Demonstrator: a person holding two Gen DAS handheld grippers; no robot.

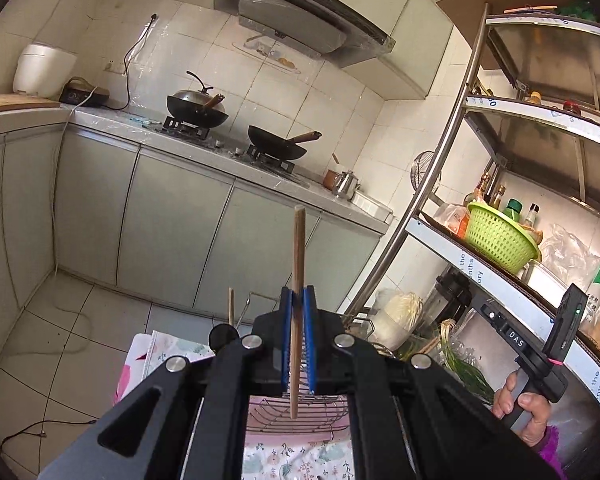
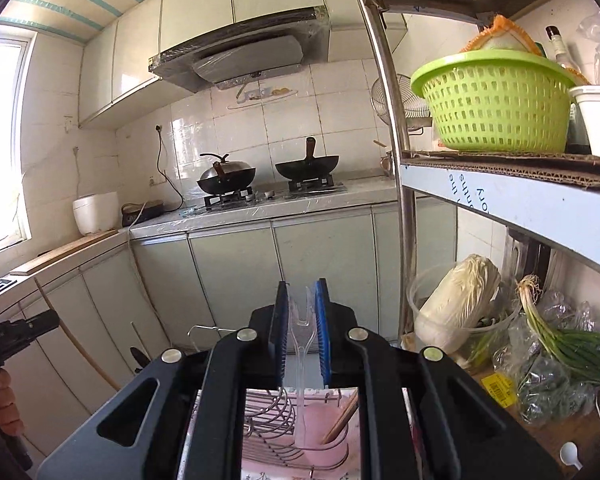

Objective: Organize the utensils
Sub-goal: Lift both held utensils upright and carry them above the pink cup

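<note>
My left gripper (image 1: 299,300) is shut on a wooden chopstick (image 1: 298,252) that stands upright between the blue pads, above a wire dish rack (image 1: 300,416). My right gripper (image 2: 302,304) is shut on a clear plastic fork (image 2: 301,328), tines up, its handle hanging over a pink cup (image 2: 326,436) in the wire rack (image 2: 268,416). The cup holds a wooden chopstick (image 2: 342,416). Another chopstick (image 1: 231,306) stands to the left in the left wrist view.
A metal shelf unit (image 2: 404,200) stands at the right with a green basket (image 2: 496,100), cabbage (image 2: 456,304) and green onions (image 2: 560,336). A counter with two woks (image 2: 306,166) runs along the far wall. A floral cloth (image 1: 300,460) lies under the rack.
</note>
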